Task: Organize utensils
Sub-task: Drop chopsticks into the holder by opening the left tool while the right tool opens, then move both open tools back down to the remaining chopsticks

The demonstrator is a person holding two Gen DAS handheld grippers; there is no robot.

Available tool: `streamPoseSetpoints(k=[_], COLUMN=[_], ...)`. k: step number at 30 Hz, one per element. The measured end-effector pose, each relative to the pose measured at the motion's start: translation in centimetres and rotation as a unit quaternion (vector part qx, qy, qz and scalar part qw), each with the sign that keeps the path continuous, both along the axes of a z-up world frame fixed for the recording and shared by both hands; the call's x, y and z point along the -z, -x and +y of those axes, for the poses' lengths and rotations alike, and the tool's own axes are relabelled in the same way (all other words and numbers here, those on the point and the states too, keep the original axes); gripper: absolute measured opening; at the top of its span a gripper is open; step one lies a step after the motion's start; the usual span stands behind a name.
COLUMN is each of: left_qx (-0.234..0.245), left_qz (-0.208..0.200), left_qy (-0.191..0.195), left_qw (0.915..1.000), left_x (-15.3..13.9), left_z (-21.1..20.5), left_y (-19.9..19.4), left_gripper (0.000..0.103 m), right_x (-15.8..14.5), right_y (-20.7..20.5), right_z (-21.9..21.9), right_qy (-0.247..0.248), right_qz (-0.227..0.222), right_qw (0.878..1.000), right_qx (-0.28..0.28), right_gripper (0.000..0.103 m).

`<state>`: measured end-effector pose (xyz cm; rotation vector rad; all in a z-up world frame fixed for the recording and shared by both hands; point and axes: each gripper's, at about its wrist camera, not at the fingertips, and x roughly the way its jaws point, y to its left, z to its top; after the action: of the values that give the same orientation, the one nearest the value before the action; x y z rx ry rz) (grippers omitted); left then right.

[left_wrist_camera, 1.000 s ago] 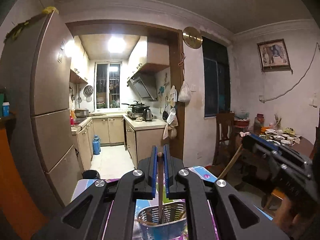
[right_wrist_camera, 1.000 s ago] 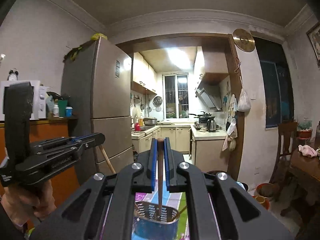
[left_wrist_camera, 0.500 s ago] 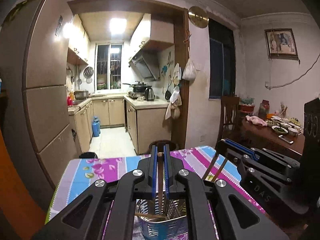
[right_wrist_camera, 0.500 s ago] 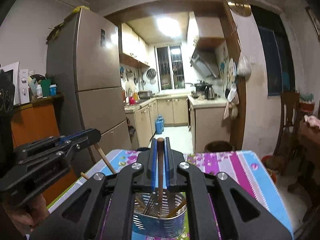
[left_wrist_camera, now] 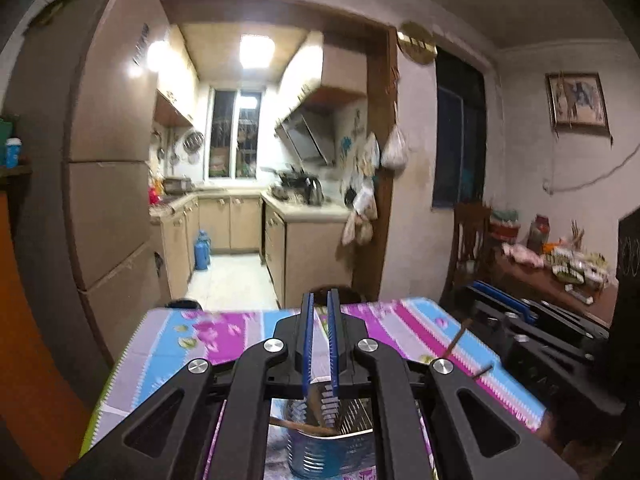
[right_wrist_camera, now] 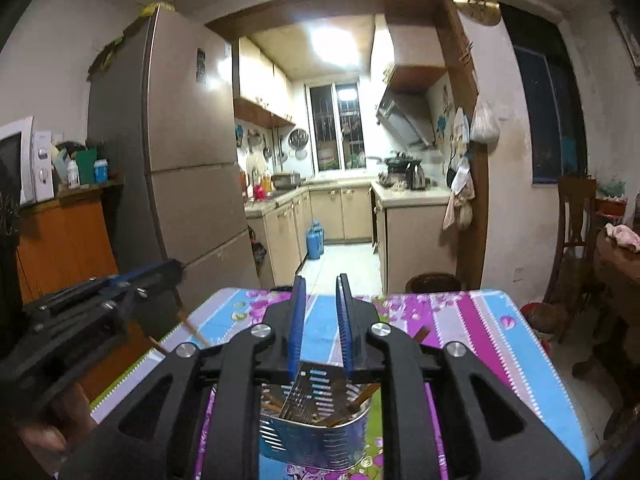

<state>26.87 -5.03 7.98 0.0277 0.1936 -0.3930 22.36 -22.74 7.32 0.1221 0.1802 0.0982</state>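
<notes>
— Jaws first: how do they stand?

— On the right gripper (right_wrist_camera: 320, 284) they have just been opening and now stand spread, with nothing between the blue pads. The jaws of the left gripper (left_wrist_camera: 320, 296) are all but together. Its own view is blurred (I can't make out a stick in the slit), but at the left edge of the right wrist view a chopstick (right_wrist_camera: 192, 324) slants down from its tip, so I judge it pinched.

— And the holder?

— The perforated metal utensil holder (right_wrist_camera: 316, 436) stands on the striped table (right_wrist_camera: 500, 332), bottom centre of both views, right under the fingers. Several chopsticks (right_wrist_camera: 362, 396) lean inside it.

— So which step?

— Dropping sticks in, I'd say. The right side looks delivered and the left one is pending.

— Next?

— Bring the left stick's lower end over the rim, then part the jaws. The right should lift clear without knocking the leaning sticks.
</notes>
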Motion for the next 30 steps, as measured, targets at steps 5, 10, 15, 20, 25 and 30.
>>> streamPoseSetpoints(k=[5, 10, 15, 20, 25, 30], left_qx=[-0.029, -0.055, -0.055, -0.059, -0.046, 0.005], left_qz=[-0.06, -0.117, -0.14, -0.124, -0.079, -0.044], left_qy=[0.022, 0.001, -0.052, -0.072, -0.053, -0.063], left_qw=[0.9975, 0.9916, 0.9873, 0.9879, 0.9944, 0.997], left_x=[-3.8, -5.7, -4.1, -0.8, 4.2, 10.3], left_z=[3.3, 5.9, 7.3, 9.4, 11.0, 9.0], left_y=[4.8, 11.5, 18.3, 23.0, 25.5, 28.1], left_gripper=[0.008, 0.025, 0.032, 0.037, 0.037, 0.039], right_x=[-3.1, -4.7, -3.7, -1.1, 3.6, 8.9], right_y=[5.1, 12.5, 19.2, 24.1, 27.8, 30.1], right_z=[-1.9, -4.7, -6.3, -7.0, -5.7, -2.7], right_qy=[0.019, 0.04, 0.084, 0.092, 0.079, 0.056], right_qz=[-0.041, -0.063, -0.06, -0.033, 0.005, 0.05], right_qw=[0.999, 0.997, 0.994, 0.994, 0.994, 0.994], right_qx=[0.006, 0.016, 0.035, 0.052, 0.074, 0.079], right_gripper=[0.014, 0.014, 0.014, 0.014, 0.014, 0.014])
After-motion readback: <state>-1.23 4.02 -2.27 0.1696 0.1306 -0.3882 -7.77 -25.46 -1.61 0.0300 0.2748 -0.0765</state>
